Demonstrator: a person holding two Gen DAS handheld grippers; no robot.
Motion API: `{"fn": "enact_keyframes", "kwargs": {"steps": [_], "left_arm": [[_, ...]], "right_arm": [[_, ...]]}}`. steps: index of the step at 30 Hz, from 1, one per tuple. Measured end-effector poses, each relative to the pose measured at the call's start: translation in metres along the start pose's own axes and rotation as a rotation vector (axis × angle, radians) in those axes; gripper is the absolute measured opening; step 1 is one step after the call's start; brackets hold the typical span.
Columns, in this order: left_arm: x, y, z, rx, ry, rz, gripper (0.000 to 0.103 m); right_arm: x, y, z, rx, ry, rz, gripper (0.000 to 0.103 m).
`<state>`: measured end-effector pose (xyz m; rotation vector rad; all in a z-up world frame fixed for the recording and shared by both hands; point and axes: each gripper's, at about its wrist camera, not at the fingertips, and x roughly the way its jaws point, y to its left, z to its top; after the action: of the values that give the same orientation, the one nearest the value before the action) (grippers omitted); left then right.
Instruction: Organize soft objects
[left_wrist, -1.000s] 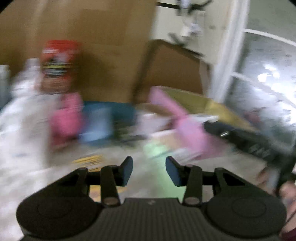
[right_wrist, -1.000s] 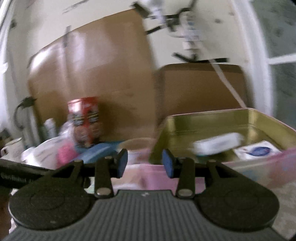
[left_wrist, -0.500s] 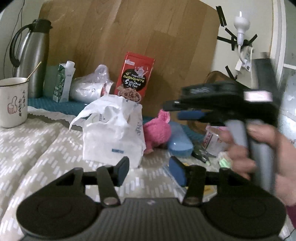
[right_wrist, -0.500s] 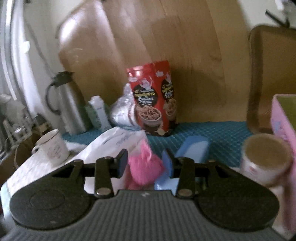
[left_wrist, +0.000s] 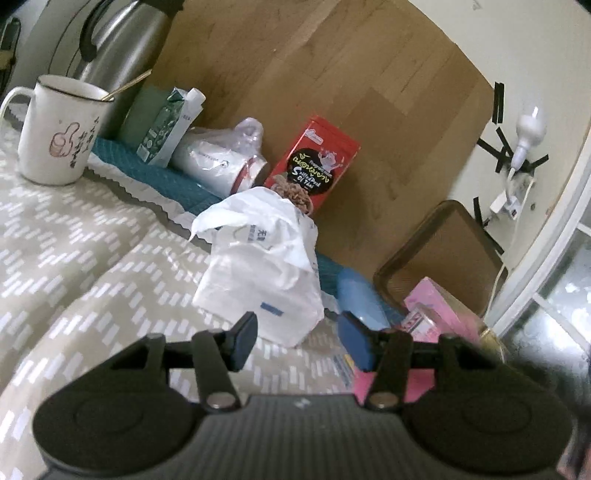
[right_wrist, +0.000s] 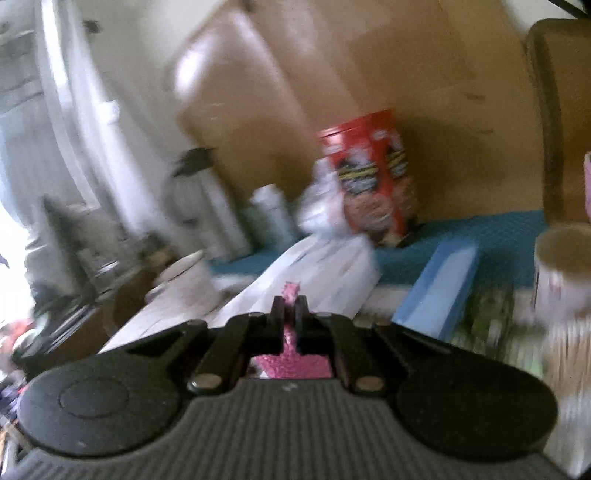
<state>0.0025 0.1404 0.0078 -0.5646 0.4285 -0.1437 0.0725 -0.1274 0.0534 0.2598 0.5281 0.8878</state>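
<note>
My right gripper (right_wrist: 290, 308) is shut on a fuzzy pink soft toy (right_wrist: 290, 354); a tuft pokes out above the fingertips and the rest bulges below them. Behind it lies a crumpled white plastic bag (right_wrist: 325, 273). My left gripper (left_wrist: 301, 341) stands open over the patterned cloth with nothing between its fingers. The same white plastic bag (left_wrist: 266, 269) sits just beyond its tips. The pink toy does not show in the left wrist view. The right wrist view is blurred.
A red cereal box (left_wrist: 314, 166), a carton (left_wrist: 168, 125), a white mug (left_wrist: 59, 129) and a steel flask (left_wrist: 114, 48) stand at the back. A blue case (left_wrist: 360, 301), a pink box (left_wrist: 436, 314) and a brown tray (left_wrist: 439, 254) are right. A paper cup (right_wrist: 565, 273) is near right.
My right gripper has shut on the pink toy and swung left with it. My left gripper has moved closer to the white bag and rolled; the other gripper and hand have left its view.
</note>
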Motion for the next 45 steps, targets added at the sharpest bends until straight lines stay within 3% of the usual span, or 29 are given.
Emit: {"fn": "enact_keyframes", "kwargs": {"steps": [3, 7, 12, 15, 17, 18, 21, 22, 23, 25, 26, 30, 34, 41, 45], "left_arm": [[0.001, -0.003, -0.001, 0.021, 0.01, -0.012, 0.05], [-0.001, -0.01, -0.004, 0.052, 0.065, -0.082, 0.05], [-0.019, -0.018, -0.026, -0.002, 0.187, -0.182, 0.064], [-0.033, -0.038, -0.037, 0.071, 0.221, -0.202, 0.079], [-0.04, -0.051, -0.041, 0.115, 0.223, -0.22, 0.096], [-0.041, -0.056, -0.042, 0.132, 0.225, -0.234, 0.096], [-0.03, -0.071, -0.047, 0.188, 0.28, -0.233, 0.082], [-0.022, -0.073, -0.05, 0.196, 0.31, -0.222, 0.062], [-0.014, -0.073, -0.054, 0.195, 0.341, -0.205, 0.057], [-0.007, -0.073, -0.058, 0.163, 0.351, -0.216, 0.055], [-0.005, -0.075, -0.058, 0.153, 0.36, -0.232, 0.046], [-0.003, -0.098, -0.055, 0.208, 0.343, -0.228, 0.046], [0.009, -0.131, -0.046, 0.258, 0.312, -0.28, 0.046], [0.07, -0.219, -0.04, 0.37, 0.296, -0.431, 0.046], [0.114, -0.259, -0.044, 0.389, 0.312, -0.45, 0.046]], "right_arm": [[-0.033, 0.015, -0.045, -0.12, 0.071, -0.014, 0.007], [-0.064, 0.024, -0.081, -0.155, 0.043, -0.07, 0.008], [-0.07, 0.023, -0.094, -0.161, 0.03, -0.102, 0.008], [-0.07, 0.017, -0.098, -0.158, 0.048, -0.083, 0.011], [-0.068, 0.014, -0.098, -0.131, 0.047, -0.069, 0.013], [-0.067, 0.013, -0.098, -0.127, 0.044, -0.063, 0.014], [-0.07, 0.011, -0.101, -0.129, 0.053, -0.059, 0.025], [-0.069, 0.011, -0.102, -0.13, 0.056, -0.067, 0.036], [-0.07, 0.011, -0.103, -0.133, 0.058, -0.07, 0.04], [-0.067, 0.008, -0.104, -0.138, 0.068, -0.079, 0.04], [-0.065, 0.006, -0.104, -0.137, 0.073, -0.08, 0.04], [-0.068, 0.0, -0.104, -0.131, 0.047, -0.103, 0.032], [-0.087, -0.005, -0.098, -0.114, -0.07, -0.155, 0.032], [-0.129, -0.034, -0.075, -0.128, -0.29, -0.397, 0.032], [-0.147, -0.064, -0.059, -0.106, -0.358, -0.533, 0.032]]}}
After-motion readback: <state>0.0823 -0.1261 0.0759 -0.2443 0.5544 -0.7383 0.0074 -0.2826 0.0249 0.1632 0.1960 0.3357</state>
